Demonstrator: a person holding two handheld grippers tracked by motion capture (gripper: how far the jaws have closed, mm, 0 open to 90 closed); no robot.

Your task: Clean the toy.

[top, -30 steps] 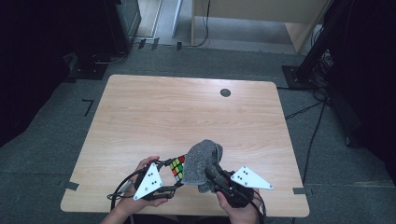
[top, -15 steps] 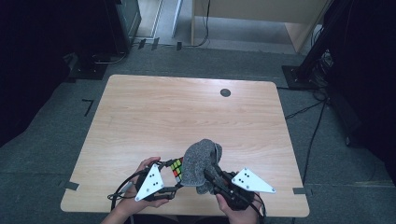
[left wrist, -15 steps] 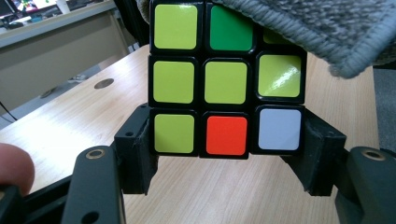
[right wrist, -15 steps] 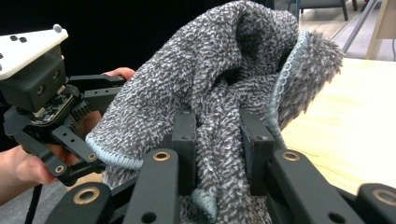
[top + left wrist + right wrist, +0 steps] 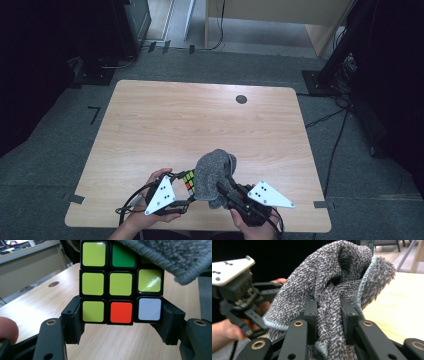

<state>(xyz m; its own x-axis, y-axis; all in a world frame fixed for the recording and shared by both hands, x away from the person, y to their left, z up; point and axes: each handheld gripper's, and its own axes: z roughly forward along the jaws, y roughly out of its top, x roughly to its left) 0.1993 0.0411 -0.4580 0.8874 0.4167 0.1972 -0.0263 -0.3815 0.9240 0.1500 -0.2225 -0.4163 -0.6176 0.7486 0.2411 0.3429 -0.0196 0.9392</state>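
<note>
Rubik's cube (image 5: 121,281): held at the near edge of the table (image 5: 200,120), roughly 6 o'clock of the tabletop in the high view, where its coloured face peeks out (image 5: 188,180) at the 9 o'clock side of the cloth. The left gripper (image 5: 122,322) has its jaws pressed against the cube's two lower side faces. Face toward the camera: mostly yellow-green, one green top-centre, red bottom-centre, pale blue-white bottom corner at 5 o'clock.

Grey terry cloth (image 5: 329,292): bunched up and pinched in the right gripper (image 5: 328,315), jaws closed on a thick fold. In the left gripper view a hemmed corner of the cloth (image 5: 175,257) drapes over the cube's top at 1 o'clock, touching it.

Progress (judgement): work looks like wiping the cube. Both items are grasped and brought together; the cloth covers only the upper far corner. The front face is uncovered, so most of the wiping appears left to do.

Versus the earlier high-view frames: hands, cube and cloth sit at nearly the same spot near the front edge; the cloth bundle has shifted only slightly toward 6 o'clock. Rest of table unchanged: dark round grommet (image 5: 241,99) at 1 o'clock, well apart from the work.
</note>
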